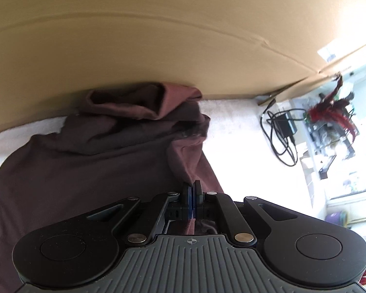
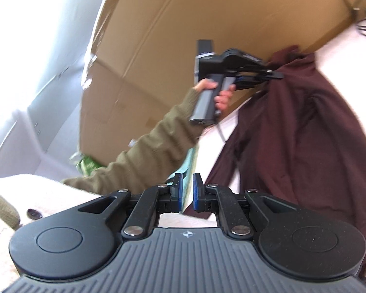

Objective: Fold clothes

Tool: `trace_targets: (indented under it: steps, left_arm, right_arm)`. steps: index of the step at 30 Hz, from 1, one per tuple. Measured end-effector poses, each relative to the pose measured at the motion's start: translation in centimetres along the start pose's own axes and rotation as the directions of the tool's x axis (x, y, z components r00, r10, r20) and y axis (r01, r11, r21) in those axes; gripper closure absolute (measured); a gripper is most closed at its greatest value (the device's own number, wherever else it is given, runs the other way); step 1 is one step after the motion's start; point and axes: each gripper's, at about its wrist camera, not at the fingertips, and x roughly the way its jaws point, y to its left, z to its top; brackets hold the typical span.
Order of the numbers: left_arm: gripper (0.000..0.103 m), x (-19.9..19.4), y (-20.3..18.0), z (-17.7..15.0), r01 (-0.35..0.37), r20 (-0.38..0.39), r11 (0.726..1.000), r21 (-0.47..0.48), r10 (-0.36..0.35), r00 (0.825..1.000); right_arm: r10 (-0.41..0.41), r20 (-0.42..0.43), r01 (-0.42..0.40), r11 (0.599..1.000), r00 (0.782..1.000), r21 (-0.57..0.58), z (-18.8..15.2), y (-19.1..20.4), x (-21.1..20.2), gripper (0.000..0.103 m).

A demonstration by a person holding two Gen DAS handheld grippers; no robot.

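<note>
The left claw (image 1: 192, 188) sits nearest its lens, its 2 blue pads pressed together on a fold of the maroon sweatshirt (image 1: 90, 161), which hangs bunched from that pinch and spreads over the white bed cover (image 1: 234, 131). Behind stands a big cardboard box (image 1: 158, 44); to the right lies a black charger with cable (image 1: 284, 131). In the right wrist view, a hand (image 2: 216, 92) in an olive sleeve (image 2: 146, 153) holds that tool. The right claw (image 2: 187, 190) shows a narrow gap between its pads, gripping nothing.
</note>
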Motion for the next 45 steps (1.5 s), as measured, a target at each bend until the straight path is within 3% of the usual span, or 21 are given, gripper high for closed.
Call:
trace_targets:
  steps: [11,15,17,18,20,21,23,25,27,32,38,42,44,45]
  left_arm:
    - [0.103,4.6,-7.0,0.0,-0.112,-0.076,0.986,0.123,0.122,0.990]
    - [0.103,5.9,-8.5,-1.0,-0.128,-0.101,0.979,0.161,0.146,0.984]
    - [0.092,6.7,-8.9,-1.3,-0.138,-0.119,0.975,0.175,0.160,0.980]
    - [0.080,7.2,-9.0,-1.5,-0.144,-0.128,0.973,0.182,0.169,0.977]
    - [0.075,7.7,-8.9,-1.9,-0.138,-0.147,0.973,0.187,0.167,0.975]
    - [0.073,7.7,-8.8,-2.1,-0.130,-0.150,0.975,0.181,0.158,0.976]
    - [0.060,7.3,-8.5,-2.3,-0.104,-0.154,0.980,0.168,0.130,0.979]
    - [0.038,6.6,-8.1,-2.4,-0.067,-0.157,0.986,0.154,0.092,0.983]
    - [0.032,5.8,-8.1,-2.3,-0.032,-0.153,0.988,0.154,0.055,0.987]
    - [0.024,1.9,-7.3,-2.7,-0.010,-0.107,0.980,0.199,0.031,0.994]
    - [0.020,-2.0,-4.2,-3.7,-0.017,-0.055,0.982,0.189,0.028,0.998]
    - [0.019,-2.5,-1.9,-4.4,-0.047,-0.057,0.985,0.164,0.057,0.997]
    - [0.019,-2.5,-0.7,-4.8,-0.049,-0.066,0.989,0.141,0.059,0.996]
    - [0.019,-2.6,-0.1,-4.9,-0.050,-0.069,0.990,0.129,0.060,0.996]
  right_arm:
    - [-0.129,0.024,0.127,0.991,0.991,0.051,-0.7,-3.2,0.4,0.091]
    - [-0.202,0.018,0.201,0.979,0.979,0.033,-1.2,-4.0,0.3,0.079]
    - [-0.247,0.005,0.247,0.969,0.969,0.002,-1.5,-4.1,0.7,0.078]
    - [-0.264,-0.004,0.264,0.964,0.965,-0.013,-1.7,-4.2,1.1,0.078]
    - [-0.293,-0.030,0.292,0.956,0.956,-0.038,-2.0,-4.7,2.1,0.073]
    - [-0.306,-0.043,0.304,0.951,0.951,-0.049,-2.2,-4.9,2.7,0.071]
    - [-0.321,-0.084,0.317,0.947,0.943,-0.059,-2.7,-5.4,4.3,0.069]
    - [-0.323,-0.125,0.316,0.946,0.938,-0.070,-3.3,-5.8,5.8,0.069]
    - [-0.331,-0.167,0.318,0.943,0.929,-0.097,-3.9,-6.1,7.4,0.069]
    - [-0.375,-0.237,0.333,0.921,0.896,-0.199,-5.2,-6.0,10.4,0.061]
    - [-0.375,-0.258,0.302,0.911,0.890,-0.282,-5.9,-4.4,12.7,0.060]
    - [-0.448,-0.283,0.340,0.870,0.848,-0.357,-6.7,-4.0,15.1,0.061]
    - [-0.494,-0.290,0.370,0.844,0.820,-0.389,-7.2,-4.1,16.4,0.065]
    - [-0.502,-0.294,0.376,0.840,0.814,-0.392,-7.3,-4.2,16.8,0.085]
